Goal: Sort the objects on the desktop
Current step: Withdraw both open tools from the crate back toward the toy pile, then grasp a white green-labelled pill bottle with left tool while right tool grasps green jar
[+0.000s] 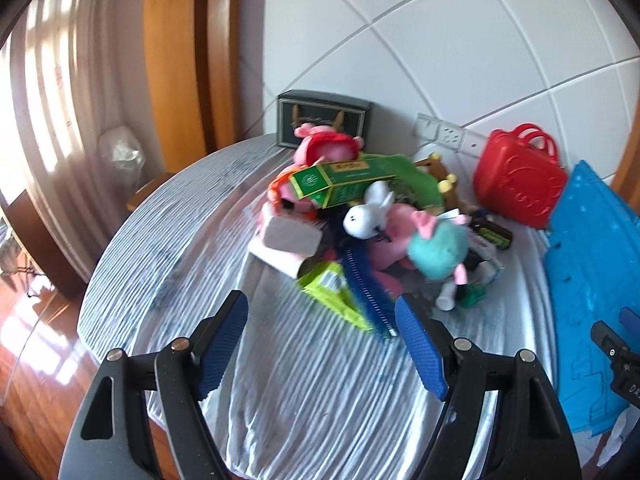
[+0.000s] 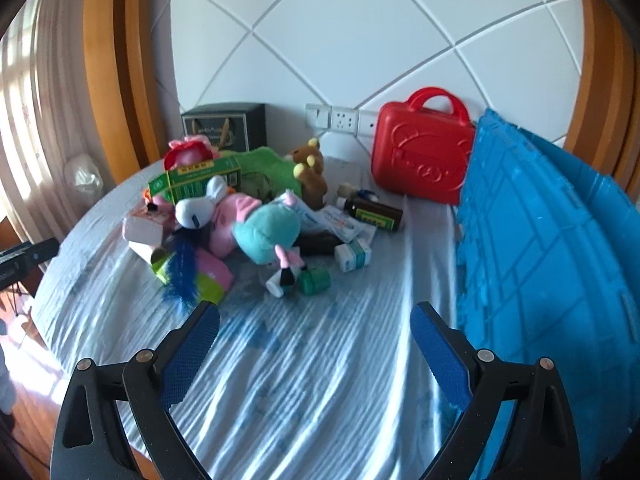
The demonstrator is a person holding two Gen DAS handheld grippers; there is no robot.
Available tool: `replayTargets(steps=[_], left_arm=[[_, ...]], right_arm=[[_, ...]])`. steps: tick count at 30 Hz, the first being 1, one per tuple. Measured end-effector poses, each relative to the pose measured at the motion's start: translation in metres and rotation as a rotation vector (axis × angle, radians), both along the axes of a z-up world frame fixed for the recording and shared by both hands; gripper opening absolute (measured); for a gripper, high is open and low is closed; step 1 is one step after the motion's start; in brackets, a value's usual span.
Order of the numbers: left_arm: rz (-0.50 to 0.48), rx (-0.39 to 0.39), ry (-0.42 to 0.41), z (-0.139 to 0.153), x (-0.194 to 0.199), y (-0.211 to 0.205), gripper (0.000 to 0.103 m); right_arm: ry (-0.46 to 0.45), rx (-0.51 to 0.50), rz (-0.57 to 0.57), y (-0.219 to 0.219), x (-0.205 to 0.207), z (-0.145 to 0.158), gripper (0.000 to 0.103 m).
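From the left wrist, we see our left gripper [image 1: 322,318] spread and empty, just short of the toy pile [image 1: 372,216]. From the right wrist, our right gripper [image 2: 316,326] gapes empty; the pile [image 2: 240,216] lies left of the blue crate [image 2: 540,240].

We cannot read the print on the green carton [image 1: 340,182] or on the dark brown bottle [image 2: 376,213], both smeared by motion blur, and the small boxes and bottles by the teal plush [image 2: 267,236] lie too tangled to separate (several half buried under toys). The blue crate [image 2: 552,240] runs off the right edge in both views, so its full shape stays unknown. The brown bear [image 1: 444,184] shows only partly behind the pile.
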State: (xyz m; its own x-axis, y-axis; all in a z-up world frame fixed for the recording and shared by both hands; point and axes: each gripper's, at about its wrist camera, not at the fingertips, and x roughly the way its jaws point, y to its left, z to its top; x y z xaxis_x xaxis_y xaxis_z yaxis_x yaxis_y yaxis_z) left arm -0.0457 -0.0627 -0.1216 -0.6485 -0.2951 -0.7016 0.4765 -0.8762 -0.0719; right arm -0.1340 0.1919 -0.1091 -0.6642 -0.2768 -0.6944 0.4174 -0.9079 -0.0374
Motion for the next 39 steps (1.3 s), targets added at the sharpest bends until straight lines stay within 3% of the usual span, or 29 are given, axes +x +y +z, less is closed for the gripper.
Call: replayTargets(steps=[7,16,21,25,29,34,39], left_arm=[[0.034,0.003,-0.061,-0.016,-0.019,0.012,0.076],[0.030,0.040,-0.150,-0.050,-0.048,0.007,0.076],[-0.109,0.047,-0.151,-0.059,-0.090,0.016,0.076],[-0.286,0.064,-0.178,-0.083,-0.137,0.045,0.076],[-0.425,0.089,-0.234,-0.124,-0.182,0.078,0.076],[-0.514,0.092,-0.282,-0.168,-0.225,0.106,0.074],[-0.555,0.063,-0.313,-0.199,-0.254,0.117,0.063]], right_arm=[[-0.068,-0.023,0.065,0.007,-0.029,-0.030,0.097],[-0.166,0.002,0.031,0.013,-0.062,-0.070,0.094],[-0.217,-0.001,-0.038,0.015,-0.073,-0.085,0.077],[-0.238,0.014,-0.082,0.013,-0.082,-0.096,0.076],[-0.258,0.023,-0.126,0.011,-0.099,-0.112,0.075],[-0.294,0.028,-0.134,0.004,-0.129,-0.144,0.075],[-0.319,0.024,-0.130,-0.007,-0.155,-0.171,0.072]])
